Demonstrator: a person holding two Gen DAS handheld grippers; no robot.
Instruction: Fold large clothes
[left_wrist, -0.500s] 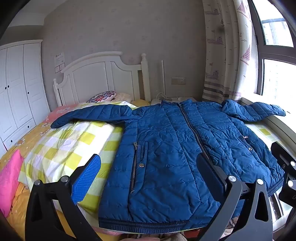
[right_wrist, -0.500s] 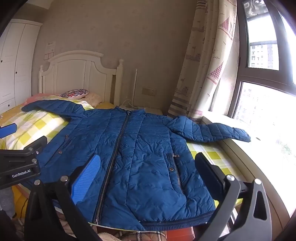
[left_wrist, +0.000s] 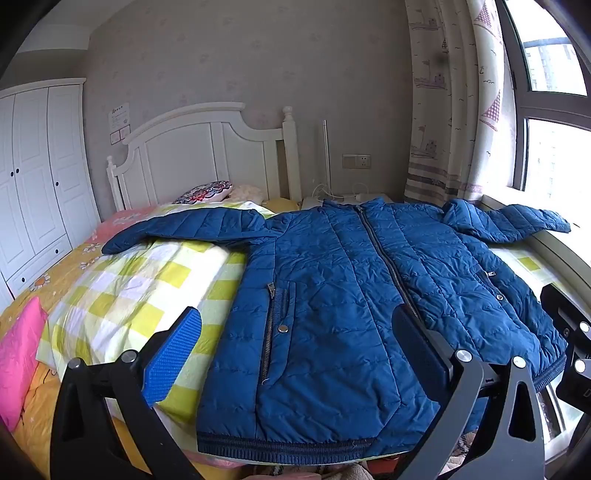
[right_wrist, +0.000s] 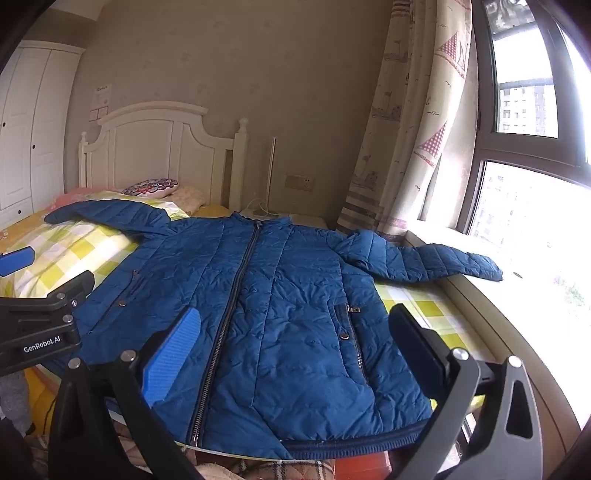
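In the left wrist view a white wardrobe (left_wrist: 33, 177) fills the upper left of the frame, and a pink cushion (left_wrist: 18, 354) sits at the lower left edge on the bed's yellow checked cover (left_wrist: 122, 295). Just right of that, at the bottom, the left gripper (left_wrist: 295, 343) hangs above the near hem with its jaws spread wide and nothing between them (one blue pad, one dark). The blue quilted jacket (left_wrist: 332, 295) lies flat, zipped and front up, across the centre and right of the frame, one sleeve reaching left over the cover, the other right onto the window sill (left_wrist: 554, 247). Behind it stand the white headboard (left_wrist: 199, 155) and, at upper right, a patterned curtain (left_wrist: 443, 110). In the right wrist view the right gripper (right_wrist: 291, 336) is likewise fully spread and empty over the jacket's lower half, with the other gripper's body at the left edge.
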